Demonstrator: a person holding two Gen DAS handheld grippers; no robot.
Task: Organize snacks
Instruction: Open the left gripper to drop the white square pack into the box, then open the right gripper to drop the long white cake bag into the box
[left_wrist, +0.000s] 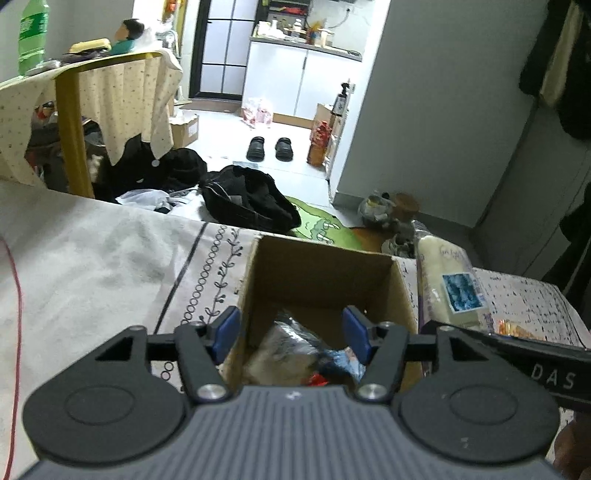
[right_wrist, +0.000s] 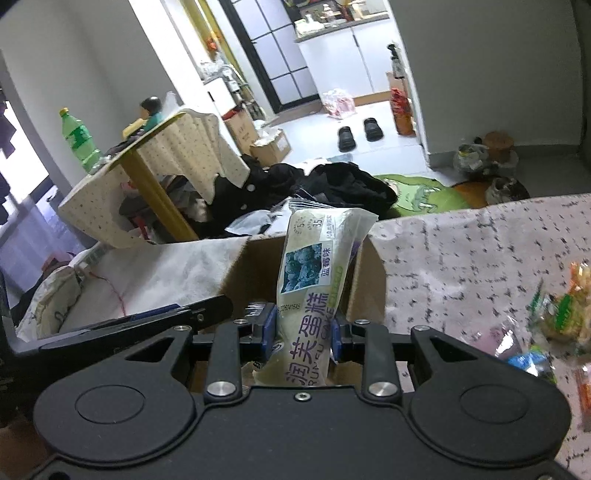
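White cake packet (right_wrist: 310, 291) stands tall, pinched in the right gripper (right_wrist: 303, 332) jaws, just over the brown cardboard box (right_wrist: 369, 284), while the left gripper (left_wrist: 291, 332) hangs wide open, empty, above that box (left_wrist: 317, 273).

Left gripper (left_wrist: 291, 334) pointed forward and down, blue fingers (left_wrist: 227, 330) spread wide apart, nothing between them. Right gripper (right_wrist: 303, 334) pointed forward, level, blue fingers (right_wrist: 269, 328) pressed close on both sides of packet. Right gripper's body visible at left view's right edge.
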